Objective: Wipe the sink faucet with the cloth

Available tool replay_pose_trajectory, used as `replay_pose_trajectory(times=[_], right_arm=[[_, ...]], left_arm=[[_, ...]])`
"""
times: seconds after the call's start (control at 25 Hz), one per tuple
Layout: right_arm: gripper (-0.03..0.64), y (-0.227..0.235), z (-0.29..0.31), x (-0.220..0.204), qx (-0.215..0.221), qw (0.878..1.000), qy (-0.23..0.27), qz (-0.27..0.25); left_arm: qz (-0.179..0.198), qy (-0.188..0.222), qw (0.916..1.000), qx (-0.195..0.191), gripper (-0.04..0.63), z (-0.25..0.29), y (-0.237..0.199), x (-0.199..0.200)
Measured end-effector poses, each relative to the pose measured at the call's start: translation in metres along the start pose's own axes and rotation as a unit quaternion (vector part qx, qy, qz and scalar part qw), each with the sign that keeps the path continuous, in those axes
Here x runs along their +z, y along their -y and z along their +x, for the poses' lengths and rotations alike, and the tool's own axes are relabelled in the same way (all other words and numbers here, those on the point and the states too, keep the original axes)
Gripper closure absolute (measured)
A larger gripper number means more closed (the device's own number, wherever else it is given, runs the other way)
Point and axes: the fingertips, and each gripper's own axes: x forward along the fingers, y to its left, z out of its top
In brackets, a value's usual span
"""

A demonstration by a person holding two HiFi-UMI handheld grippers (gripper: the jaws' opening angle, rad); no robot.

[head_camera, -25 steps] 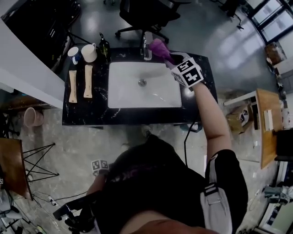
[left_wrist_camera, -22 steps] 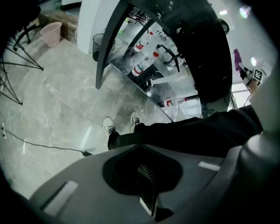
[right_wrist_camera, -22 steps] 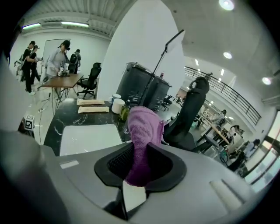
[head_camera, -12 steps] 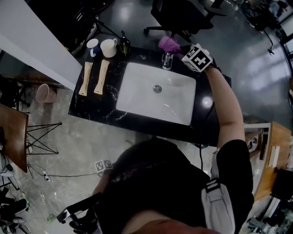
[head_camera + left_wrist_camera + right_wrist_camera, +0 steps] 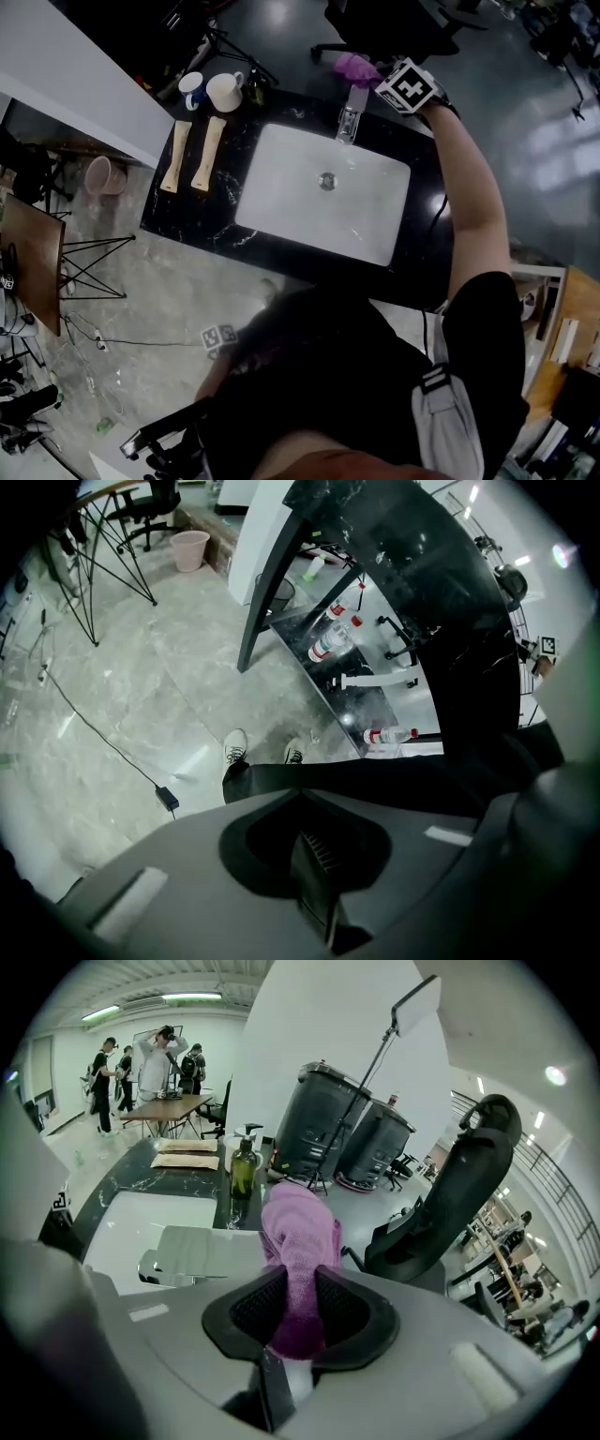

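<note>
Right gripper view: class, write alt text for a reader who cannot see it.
The right gripper holds a purple cloth between its fingers, beside the chrome faucet over a white sink. A green soap bottle stands on the black counter behind.

Looked dim and grey from the head view, with the white sink (image 5: 291, 178) as the brightest spot. Showed pale glare on the dark shiny floor (image 5: 553, 141) at the upper right. Bent hard toward round black edges in both gripper views. Got bright light from long ceiling lamps (image 5: 192, 997) in the right gripper view. Caught a white shine on the pale tiles (image 5: 183, 761) in the left gripper view.
</note>
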Motion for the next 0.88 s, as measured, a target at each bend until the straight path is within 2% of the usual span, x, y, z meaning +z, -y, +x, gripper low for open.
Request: replay_pose_trajectory(times=[0.16, 0.32, 0.6, 0.72, 0.88], right_arm=[[0.515, -0.007, -0.005, 0.001, -0.016, 1.0, 0.002, -0.019], [0.515, -0.033, -0.025, 0.002, -0.016, 0.999, 0.023, -0.024], [0.515, -0.131, -0.077, -0.018, -0.004, 0.995, 0.081, -0.054], [0.515, -0.16, -0.067, -0.033, 0.003, 0.995, 0.068, -0.077], [0.515, -0.162, -0.034, -0.037, 0.008, 0.994, 0.045, -0.097]], left_arm=[[0.001, -0.001, 1.0, -0.005, 0.603, -0.002, 0.008, 0.004], [0.02, -0.006, 0.9998, -0.004, 0.603, -0.001, 0.006, 0.012], [0.053, -0.025, 0.9981, -0.015, 0.603, -0.003, 0.008, 0.023], [0.056, -0.026, 0.998, -0.016, 0.603, -0.005, 0.006, 0.027], [0.064, -0.029, 0.9974, -0.018, 0.603, -0.008, 0.009, 0.026]])
